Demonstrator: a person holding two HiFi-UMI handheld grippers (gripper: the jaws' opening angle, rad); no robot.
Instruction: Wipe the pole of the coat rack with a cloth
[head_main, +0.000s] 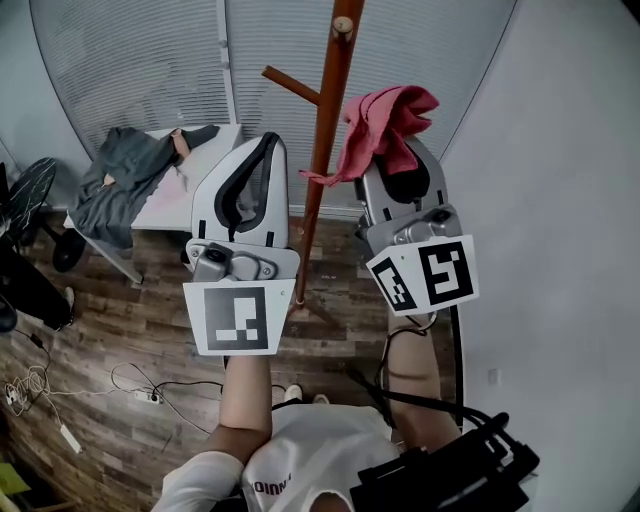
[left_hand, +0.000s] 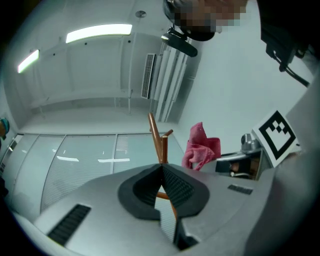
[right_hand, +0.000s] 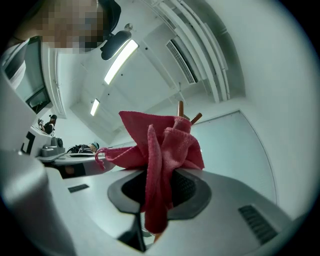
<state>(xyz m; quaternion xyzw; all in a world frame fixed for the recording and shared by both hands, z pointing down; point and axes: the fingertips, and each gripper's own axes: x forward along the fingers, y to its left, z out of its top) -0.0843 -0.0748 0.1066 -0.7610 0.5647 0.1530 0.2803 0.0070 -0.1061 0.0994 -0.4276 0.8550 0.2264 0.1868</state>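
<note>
The brown wooden coat rack pole (head_main: 322, 150) rises between my two grippers, with a peg (head_main: 290, 84) sticking out to its left. My right gripper (head_main: 392, 150) is shut on a pink cloth (head_main: 384, 128), which bunches above its jaws just right of the pole. The same pink cloth (right_hand: 161, 150) fills the right gripper view, hiding most of the rack top (right_hand: 181, 107). My left gripper (head_main: 262, 150) sits left of the pole, jaws closed with nothing between them. In the left gripper view the pole (left_hand: 161, 145) shows just beyond the closed left gripper (left_hand: 161, 167), the cloth (left_hand: 201, 147) to its right.
A white table (head_main: 185, 180) with a grey garment (head_main: 115, 180) stands at the back left. Window blinds (head_main: 150, 60) run behind the rack. Cables (head_main: 60, 385) lie on the wooden floor at the left. A plain wall (head_main: 570, 200) closes the right side.
</note>
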